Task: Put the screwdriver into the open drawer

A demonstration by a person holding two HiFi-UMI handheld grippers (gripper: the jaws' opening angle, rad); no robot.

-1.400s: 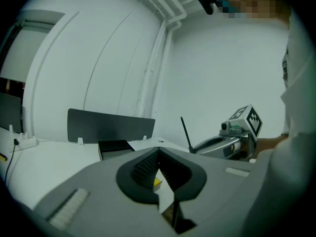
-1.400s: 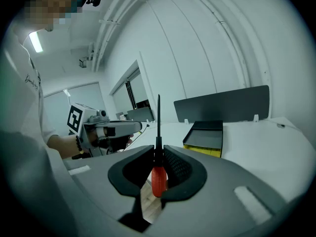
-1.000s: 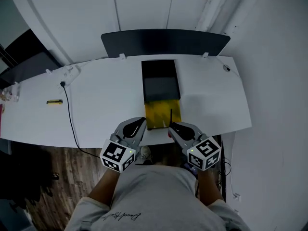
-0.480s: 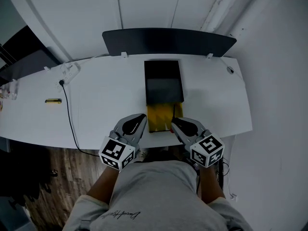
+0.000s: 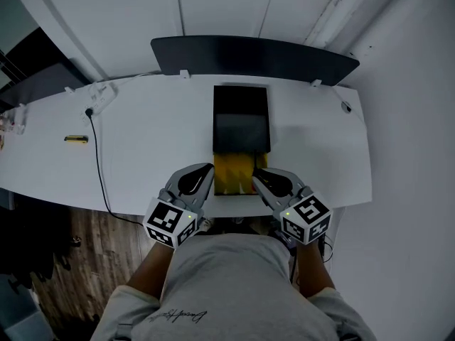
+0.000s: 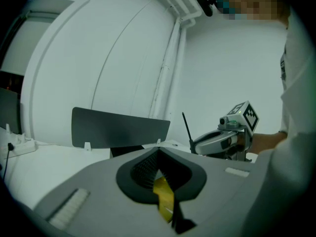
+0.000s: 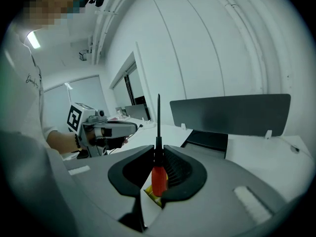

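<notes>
A black drawer unit sits on the white desk, and its yellow drawer is pulled open toward me. My right gripper is just right of the drawer's front. It is shut on the screwdriver's red handle, and the thin black shaft stands upright above the jaws. My left gripper is at the drawer's left front corner, jaws closed together with nothing between them. In the left gripper view the right gripper and the shaft show side-on.
A dark screen panel runs along the desk's back edge. A power strip with a black cable lies at the far left, near a small yellow object. Wooden floor shows below the desk's front edge.
Both grippers have moved a little forward along the sides of the yellow drawer's front. The screwdriver stays in the right gripper, still upright.
</notes>
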